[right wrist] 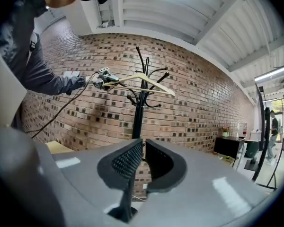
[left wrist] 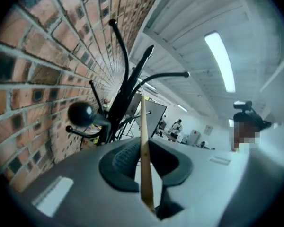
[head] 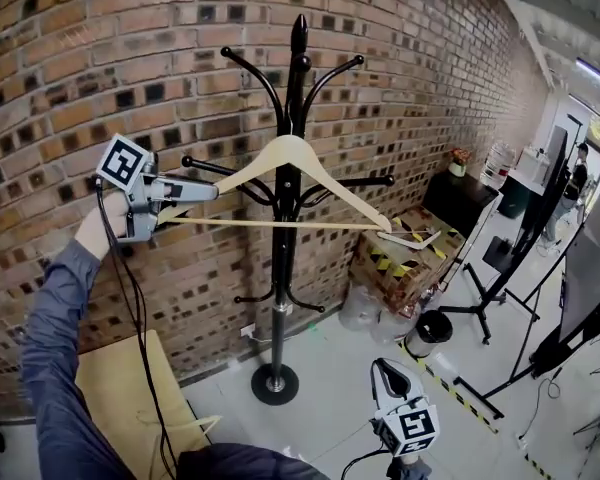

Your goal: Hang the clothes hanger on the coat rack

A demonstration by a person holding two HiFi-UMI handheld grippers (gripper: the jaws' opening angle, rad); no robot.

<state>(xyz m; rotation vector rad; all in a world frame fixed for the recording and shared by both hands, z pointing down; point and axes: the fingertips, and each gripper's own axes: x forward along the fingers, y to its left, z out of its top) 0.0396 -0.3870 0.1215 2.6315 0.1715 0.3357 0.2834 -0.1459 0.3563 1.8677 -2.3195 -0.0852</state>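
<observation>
A pale wooden hanger (head: 325,186) is held level in front of the black coat rack (head: 298,63), its peak against the pole; its hook is hidden. My left gripper (head: 208,192) is shut on the hanger's left arm, at the left of the rack. In the left gripper view the wood strip (left wrist: 144,141) runs between the pads, with the rack's pegs (left wrist: 132,79) just beyond. My right gripper (head: 385,370) hangs low near the floor, shut and holding nothing. From the right gripper view (right wrist: 143,143) the hanger (right wrist: 139,77) and the rack (right wrist: 139,112) stand far ahead.
A brick wall (head: 430,78) backs the rack. A taped cardboard box (head: 400,258), a black bin (head: 427,330), a dark table (head: 470,198) and black stands (head: 510,268) crowd the right. A yellow board (head: 130,388) lies at lower left. A person (head: 577,183) stands far right.
</observation>
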